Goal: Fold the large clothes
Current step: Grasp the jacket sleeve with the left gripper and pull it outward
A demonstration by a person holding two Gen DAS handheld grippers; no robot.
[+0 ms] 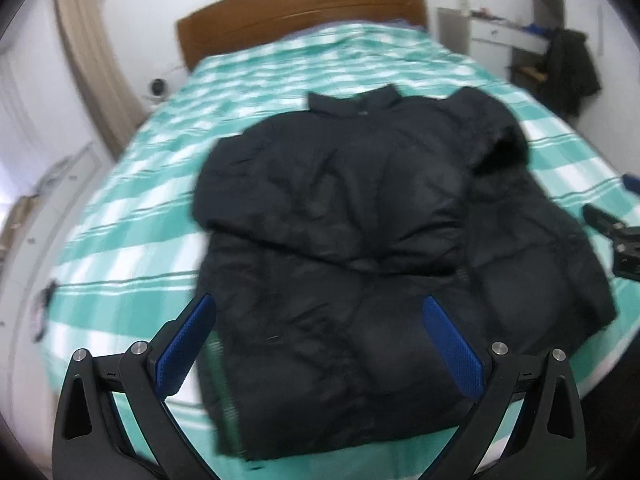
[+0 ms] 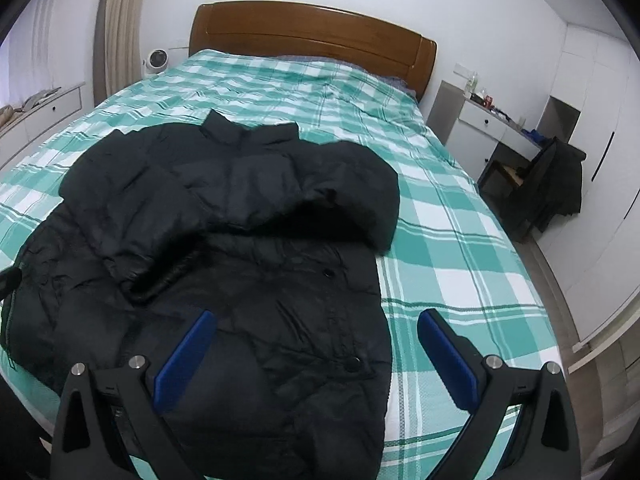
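Black jacket (image 2: 224, 248) on bed (image 2: 440, 216), hem cut off, left view blurred

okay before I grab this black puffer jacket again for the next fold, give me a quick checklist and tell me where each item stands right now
1. Left gripper open and holding nothing: ok, blue pads spread wide.
2. Right gripper open and holding nothing: ok, pads spread wide above the hem area.
3. Black jacket lying on the checked bed cover, collar toward the wooden headboard: ok.
4. Both sleeves folded in across the body: ok, they overlap the chest, though the folds look bulky.
5. Hem fully on the bed: not ok, the lower edge appears to hang over the near edge.
6. Sleeve layers lying smooth underneath: cannot tell, the dark fabric hides them and the left wrist view is blurred.
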